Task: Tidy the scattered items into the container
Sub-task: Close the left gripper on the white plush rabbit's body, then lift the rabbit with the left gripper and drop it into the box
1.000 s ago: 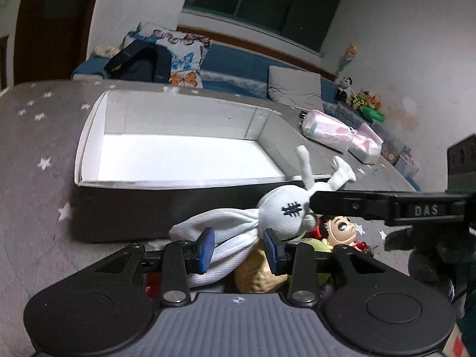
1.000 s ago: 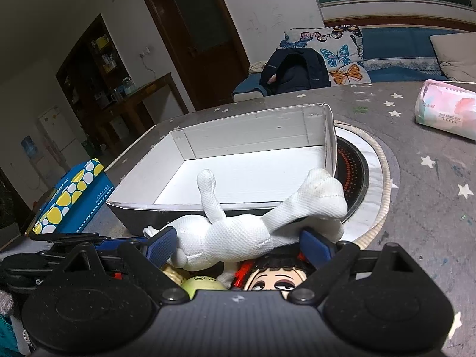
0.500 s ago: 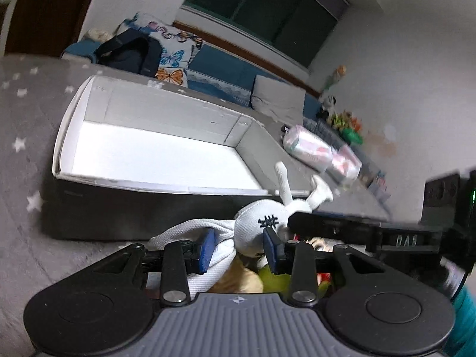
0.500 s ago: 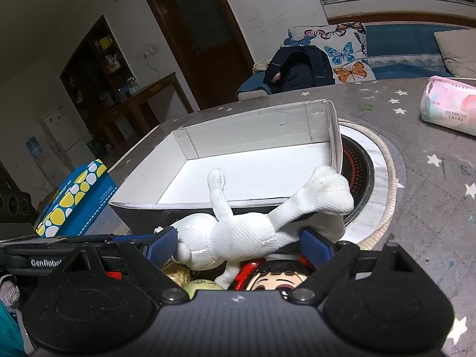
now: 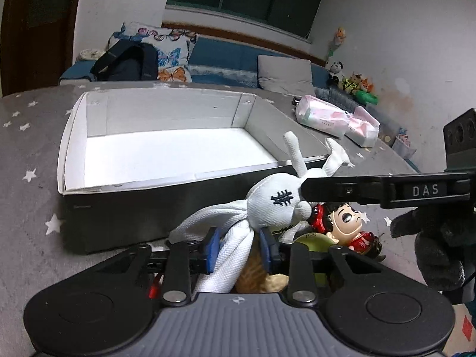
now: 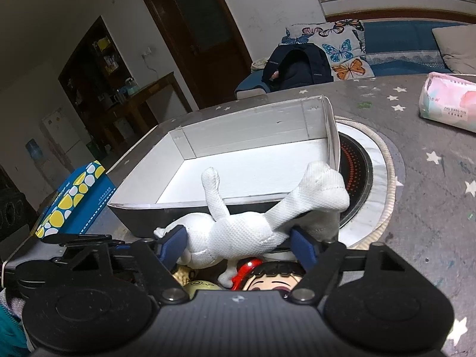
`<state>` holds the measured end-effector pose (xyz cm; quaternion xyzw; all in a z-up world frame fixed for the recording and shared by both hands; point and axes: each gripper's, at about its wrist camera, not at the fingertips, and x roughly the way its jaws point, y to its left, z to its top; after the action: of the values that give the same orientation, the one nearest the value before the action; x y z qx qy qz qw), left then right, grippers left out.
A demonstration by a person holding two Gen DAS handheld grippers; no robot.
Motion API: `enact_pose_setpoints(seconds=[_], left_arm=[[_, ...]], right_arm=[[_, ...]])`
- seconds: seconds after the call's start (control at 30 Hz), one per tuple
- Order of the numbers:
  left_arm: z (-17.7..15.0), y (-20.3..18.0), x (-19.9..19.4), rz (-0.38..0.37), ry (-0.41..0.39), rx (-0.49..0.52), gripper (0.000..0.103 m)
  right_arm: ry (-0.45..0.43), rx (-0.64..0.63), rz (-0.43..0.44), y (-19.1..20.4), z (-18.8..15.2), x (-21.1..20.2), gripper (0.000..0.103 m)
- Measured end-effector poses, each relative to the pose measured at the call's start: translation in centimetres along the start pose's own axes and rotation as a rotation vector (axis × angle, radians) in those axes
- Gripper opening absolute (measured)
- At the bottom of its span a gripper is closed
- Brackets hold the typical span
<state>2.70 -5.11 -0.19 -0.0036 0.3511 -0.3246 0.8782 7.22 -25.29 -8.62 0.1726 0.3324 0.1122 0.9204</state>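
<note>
I'm looking across a grey tablecloth (image 5: 32, 154) printed with white stars, with a blue sofa (image 5: 226, 59) and butterfly cushions (image 5: 166, 50) behind it under a dark window. On the cloth sits the container (image 5: 125, 208), a shallow box with dark outer walls and a white inside, and I see nothing lying in it. Just in front of its near wall, outside it, is the white cloth rabbit (image 5: 267, 205), held up above a small heap of toys. My left gripper (image 5: 238, 250) has its blue pads closed on the rabbit's long ears, which bunch together between them. My right gripper (image 6: 238, 241) comes in from the other side; in its own view the rabbit's body (image 6: 238, 235) lies across between the blue pads, touching both, so it looks clamped there, with one leg sticking up and another pushing out to the right over the box's near corner. From the left camera, one right finger (image 5: 357, 192) crosses just behind the rabbit's head. Under the rabbit I can see a doll (image 5: 345, 220) with black hair and a red outfit, a yellow-green toy (image 6: 202, 284) beside it, and something tan beneath that I can't identify. Further right on the cloth lie pink tissue packs (image 5: 336, 119), well apart from the box, and a blue box with yellow spots (image 6: 74, 199) sits at the left.
</note>
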Motion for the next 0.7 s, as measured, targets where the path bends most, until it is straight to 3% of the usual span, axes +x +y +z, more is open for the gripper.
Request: enact_pose_setpoints(seconds=[0.07, 0.1, 0.3, 0.5, 0.7], left_arm=[[-0.2, -0.2, -0.3, 0.002, -0.015, 0.01, 0.021], [-0.2, -0.3, -0.5, 0.003, -0.025, 0.015, 0.011], [-0.4, -0.6, -1.7, -0.021, -0.078, -0.007, 0.008], [0.6, -1.4, -4.1, -0.035, -0.159, -0.002, 0.008], [4.6, -1.1, -4.7, -0.022, -0.248, 0.001, 0.008]], right_arm=[[-0.002, 0.003, 0.006, 0.0, 0.0, -0.1, 0.066], [-0.004, 0.003, 0.007, 0.1, 0.0, -0.1, 0.061], [-0.021, 0.003, 0.009, 0.3, -0.2, -1.1, 0.046], [-0.073, -0.02, 0.026, 1.1, 0.5, -2.9, 0.045], [-0.129, -0.064, 0.026, 1.9, 3.7, -2.9, 0.045]])
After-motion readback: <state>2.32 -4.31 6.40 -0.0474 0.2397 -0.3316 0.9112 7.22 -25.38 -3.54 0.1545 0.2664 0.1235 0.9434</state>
